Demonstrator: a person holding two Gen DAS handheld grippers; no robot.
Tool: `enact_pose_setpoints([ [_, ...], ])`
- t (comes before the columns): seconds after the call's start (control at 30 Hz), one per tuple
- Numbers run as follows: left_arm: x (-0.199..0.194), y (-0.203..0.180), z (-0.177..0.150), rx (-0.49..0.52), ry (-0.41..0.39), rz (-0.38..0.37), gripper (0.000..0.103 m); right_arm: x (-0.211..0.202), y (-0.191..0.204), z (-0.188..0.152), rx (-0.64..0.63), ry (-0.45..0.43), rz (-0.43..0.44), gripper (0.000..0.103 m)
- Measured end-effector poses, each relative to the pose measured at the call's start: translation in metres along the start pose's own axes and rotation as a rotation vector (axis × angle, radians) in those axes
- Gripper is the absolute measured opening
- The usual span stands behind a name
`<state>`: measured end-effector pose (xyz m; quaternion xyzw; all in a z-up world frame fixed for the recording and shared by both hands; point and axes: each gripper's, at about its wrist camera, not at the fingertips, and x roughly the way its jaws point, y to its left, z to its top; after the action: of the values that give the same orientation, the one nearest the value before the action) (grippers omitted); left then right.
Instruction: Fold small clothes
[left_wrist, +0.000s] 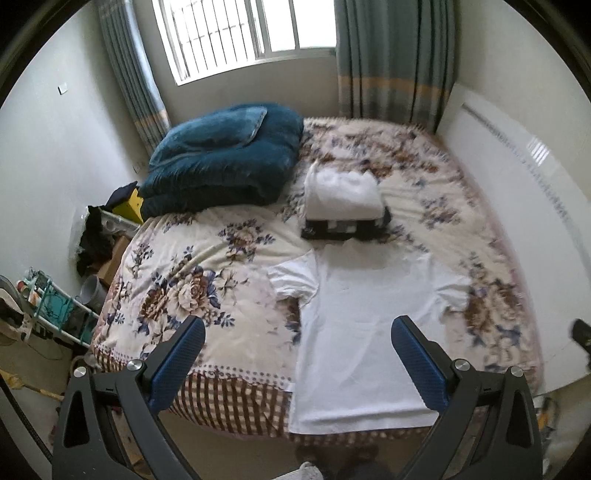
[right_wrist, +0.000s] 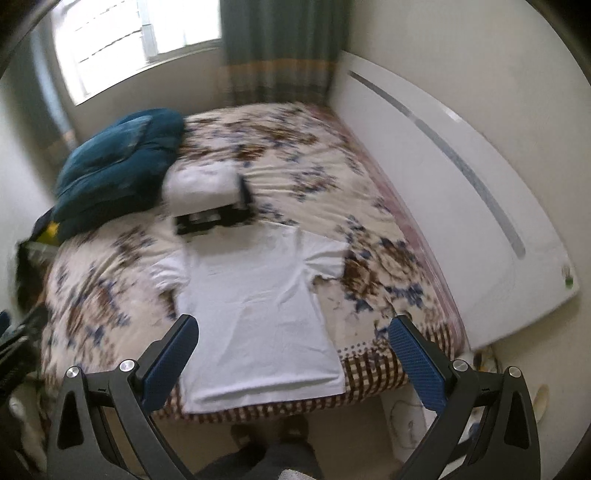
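Folding has not begun: white T-shirt (left_wrist: 354, 332) is laid flat, front down or up cannot be told, on the flowered bedspread (left_wrist: 207, 273), hem at the near bed edge, collar toward the folded stack (left_wrist: 343, 206).

Left gripper (left_wrist: 297, 334) is held spread wide above the near edge, nothing between the pads. Right gripper (right_wrist: 293, 332) likewise spread wide and empty, above the shirt's hem side. Neither is touching cloth.

Judged step: first grasp. Best done by pinching a sleeve (left_wrist: 291, 282) and the matching hem corner on the same side, one layer pair only, so the bedspread is not caught with it. The side is then to be carried toward the shirt's midline, kept taut between the two grips to avoid a skewed crease. Thin cotton is expected to slump if lifted high; a low carry is advised.

Around the shirt: the stack, white over something dark and checked, sits just beyond the collar, close or touching, cannot be told. Blue quilt (left_wrist: 225, 158) lies beyond the stack to its left. Headboard (right_wrist: 443, 192) runs along the shirt's right, well apart. Right-wrist view is blurred. Only the stack crowds the final fold.
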<state>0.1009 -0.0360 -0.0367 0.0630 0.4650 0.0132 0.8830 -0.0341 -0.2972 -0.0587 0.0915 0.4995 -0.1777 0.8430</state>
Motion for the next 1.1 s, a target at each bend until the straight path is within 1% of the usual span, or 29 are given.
enact_pose_setpoints([
  [0.07,0.033,-0.002,-0.006,-0.002,0.027,0.014,0.103,0.054,-0.034,0.005,0.093,0.057,-0.053,0.103],
  [0.1,0.061,-0.012,-0.002,-0.002,0.059,0.031,0.103,0.068,-0.043,0.004,0.114,0.073,-0.059,0.103],
  [0.13,0.078,-0.014,-0.004,-0.003,0.076,0.040,0.103,0.100,-0.062,0.003,0.167,0.114,-0.059,0.103],
  [0.2,0.114,-0.021,-0.004,-0.008,0.118,0.062,0.103,0.151,-0.085,0.003,0.248,0.176,-0.056,0.103],
  [0.23,0.132,-0.026,-0.004,-0.013,0.133,0.073,0.103,0.184,-0.098,0.004,0.290,0.215,-0.048,0.103],
  [0.27,0.159,-0.035,-0.003,-0.019,0.168,0.098,0.103,0.220,-0.111,0.004,0.331,0.249,-0.032,0.103],
  [0.3,0.173,-0.037,-0.004,-0.026,0.185,0.112,0.103,0.245,-0.115,0.005,0.353,0.270,-0.026,0.103],
  [0.33,0.197,-0.043,-0.004,-0.037,0.207,0.131,0.103,0.283,-0.126,0.005,0.395,0.304,-0.005,0.103],
  [0.37,0.219,-0.047,-0.005,-0.049,0.236,0.153,0.103,0.313,-0.131,0.003,0.427,0.323,0.017,0.102],
  [0.4,0.234,-0.044,-0.006,-0.063,0.254,0.164,0.103,0.349,-0.139,0.002,0.466,0.345,0.040,0.101],
  [0.47,0.272,-0.047,-0.012,-0.100,0.288,0.178,0.103,0.436,-0.156,-0.001,0.593,0.400,0.125,0.093],
  [0.5,0.304,-0.051,-0.019,-0.121,0.325,0.193,0.103,0.454,-0.159,-0.003,0.622,0.409,0.140,0.091],
  [0.53,0.315,-0.052,-0.022,-0.127,0.340,0.198,0.103,0.491,-0.166,-0.008,0.687,0.423,0.167,0.084],
  [0.57,0.345,-0.056,-0.032,-0.141,0.375,0.207,0.103,0.527,-0.172,-0.015,0.756,0.439,0.194,0.078],
  [0.6,0.360,-0.059,-0.036,-0.147,0.395,0.213,0.103,0.563,-0.176,-0.022,0.828,0.453,0.237,0.076],
  [0.67,0.401,-0.065,-0.053,-0.162,0.442,0.223,0.103,0.606,-0.178,-0.029,0.914,0.473,0.281,0.070],
  [0.73,0.428,-0.070,-0.063,-0.171,0.477,0.221,0.103,0.653,-0.181,-0.038,1.013,0.470,0.328,0.070],
  [0.77,0.444,-0.072,-0.071,-0.181,0.495,0.212,0.103,0.669,-0.181,-0.040,1.048,0.462,0.345,0.070],
  [0.8,0.451,-0.072,-0.075,-0.183,0.505,0.203,0.103,0.684,-0.180,-0.041,1.079,0.448,0.363,0.070],
  [0.87,0.468,-0.076,-0.084,-0.181,0.523,0.183,0.103,0.706,-0.176,-0.040,1.132,0.391,0.402,0.069],
  [0.9,0.475,-0.077,-0.088,-0.173,0.535,0.180,0.103,0.712,-0.172,-0.036,1.152,0.336,0.414,0.067],
  [0.93,0.479,-0.077,-0.091,-0.171,0.543,0.174,0.103,0.711,-0.170,-0.035,1.155,0.312,0.412,0.052],
  [0.97,0.482,-0.075,-0.093,-0.177,0.548,0.165,0.103,0.711,-0.167,-0.031,1.150,0.290,0.407,0.028],
  [1.0,0.483,-0.074,-0.094,-0.182,0.550,0.162,0.103,0.711,-0.162,-0.024,1.132,0.274,0.373,0.019],
  [1.03,0.483,-0.071,-0.095,-0.190,0.551,0.159,0.103,0.710,-0.161,-0.021,1.123,0.269,0.363,0.009],
  [1.07,0.483,-0.066,-0.094,-0.199,0.550,0.157,0.103,0.703,-0.155,-0.010,1.086,0.236,0.320,0.008],
  [1.1,0.482,-0.061,-0.094,-0.209,0.544,0.156,0.103,0.695,-0.146,0.004,1.023,0.204,0.285,0.008],
])
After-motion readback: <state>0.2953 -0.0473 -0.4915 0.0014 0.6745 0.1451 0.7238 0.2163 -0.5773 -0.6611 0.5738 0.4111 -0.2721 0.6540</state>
